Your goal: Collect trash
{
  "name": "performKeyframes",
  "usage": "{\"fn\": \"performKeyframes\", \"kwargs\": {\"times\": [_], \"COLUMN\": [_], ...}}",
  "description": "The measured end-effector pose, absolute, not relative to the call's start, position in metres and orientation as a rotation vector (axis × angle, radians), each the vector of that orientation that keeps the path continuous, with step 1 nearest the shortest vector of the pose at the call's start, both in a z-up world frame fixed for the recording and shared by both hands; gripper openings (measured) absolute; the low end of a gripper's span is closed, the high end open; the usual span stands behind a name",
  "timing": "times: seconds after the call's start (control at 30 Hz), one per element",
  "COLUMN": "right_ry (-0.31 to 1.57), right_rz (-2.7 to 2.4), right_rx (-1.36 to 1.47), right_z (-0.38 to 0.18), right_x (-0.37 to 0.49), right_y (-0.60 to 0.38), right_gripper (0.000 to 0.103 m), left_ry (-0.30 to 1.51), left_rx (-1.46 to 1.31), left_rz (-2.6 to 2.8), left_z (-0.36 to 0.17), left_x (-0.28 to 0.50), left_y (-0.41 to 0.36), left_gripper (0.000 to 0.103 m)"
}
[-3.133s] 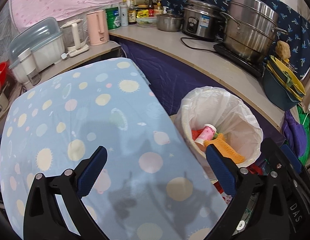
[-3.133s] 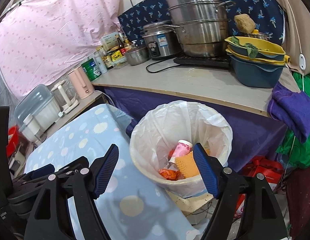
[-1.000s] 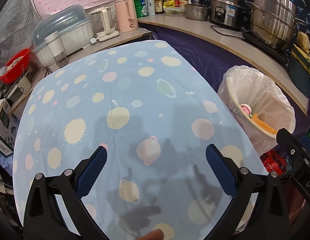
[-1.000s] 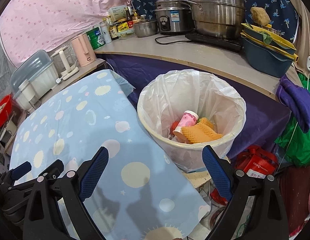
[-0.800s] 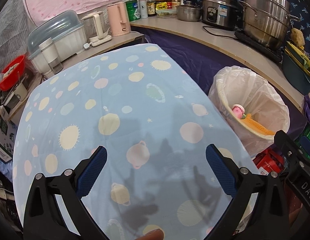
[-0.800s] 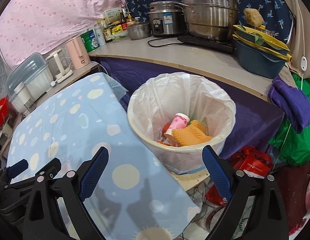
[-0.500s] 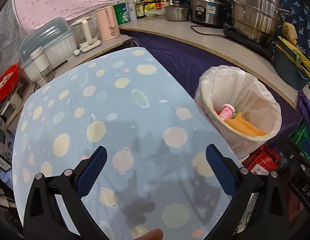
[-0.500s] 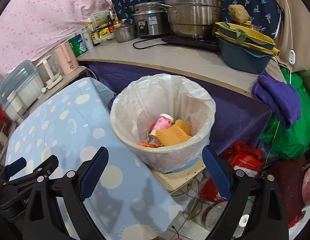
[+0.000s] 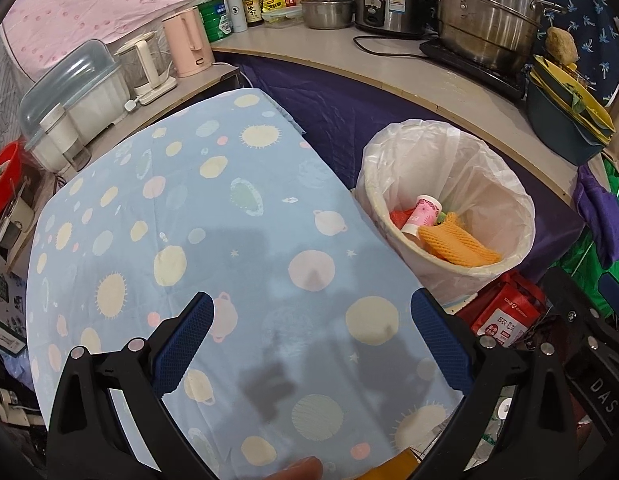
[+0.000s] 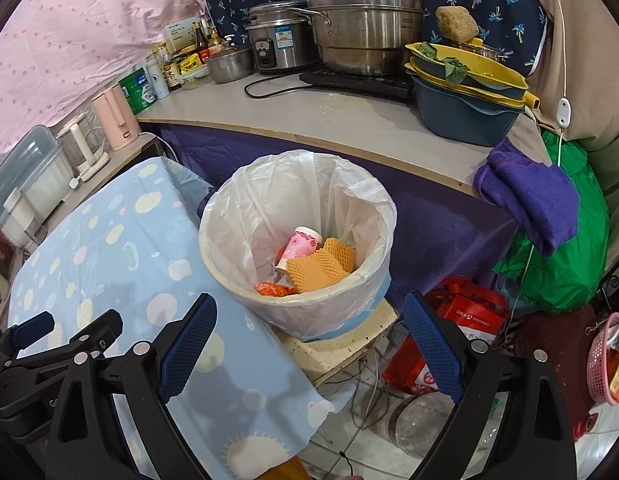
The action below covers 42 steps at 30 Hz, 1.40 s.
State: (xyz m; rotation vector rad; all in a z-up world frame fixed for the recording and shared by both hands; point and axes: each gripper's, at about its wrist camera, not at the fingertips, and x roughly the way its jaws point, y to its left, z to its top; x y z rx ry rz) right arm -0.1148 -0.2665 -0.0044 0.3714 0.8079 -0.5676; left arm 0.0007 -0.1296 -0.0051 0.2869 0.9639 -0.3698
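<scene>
A white bin [image 9: 505,268] with a plastic liner stands beside the table; it also shows in the right wrist view [image 10: 333,312]. Inside lie a pink paper cup [image 9: 423,216] [image 10: 299,246], an orange foam net [image 9: 457,244] [image 10: 317,266] and an orange-red wrapper [image 10: 273,289]. My left gripper [image 9: 311,340] is open and empty above the blue spotted tablecloth [image 9: 189,220]. My right gripper [image 10: 309,340] is open and empty, in front of the bin at the table's corner. The left gripper [image 10: 49,344] also shows at the lower left of the right wrist view.
A counter [image 10: 349,120] behind the bin holds steel pots [image 10: 361,20], a rice cooker [image 10: 277,46], bottles and stacked basins [image 10: 465,92]. A purple cloth [image 10: 533,200] hangs off its edge. Red bags [image 10: 465,320] and a green bag [image 10: 557,256] lie on the floor. A pink kettle [image 9: 187,46] stands at back.
Both grippers have swung to the right and drawn back a little. The bin sits nearer the middle of both views. Both stay open and empty.
</scene>
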Motion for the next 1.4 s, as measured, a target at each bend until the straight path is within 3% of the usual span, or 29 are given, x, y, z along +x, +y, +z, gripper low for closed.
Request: {"fn": "performKeyframes", "kwargs": {"times": [1.4], "right_ry": [0.832], "right_rz": [-0.58], "right_rx": [0.378], "right_z": [-0.018], "right_x": [-0.101], "right_y": [-0.284], "right_gripper": [0.091], "left_ry": [0.968], "left_rx": [0.337], "left_rz": [-0.362], "left_z": [-0.008], "left_x": [0.013], "left_y": [-0.155], "left_gripper": [0.095]}}
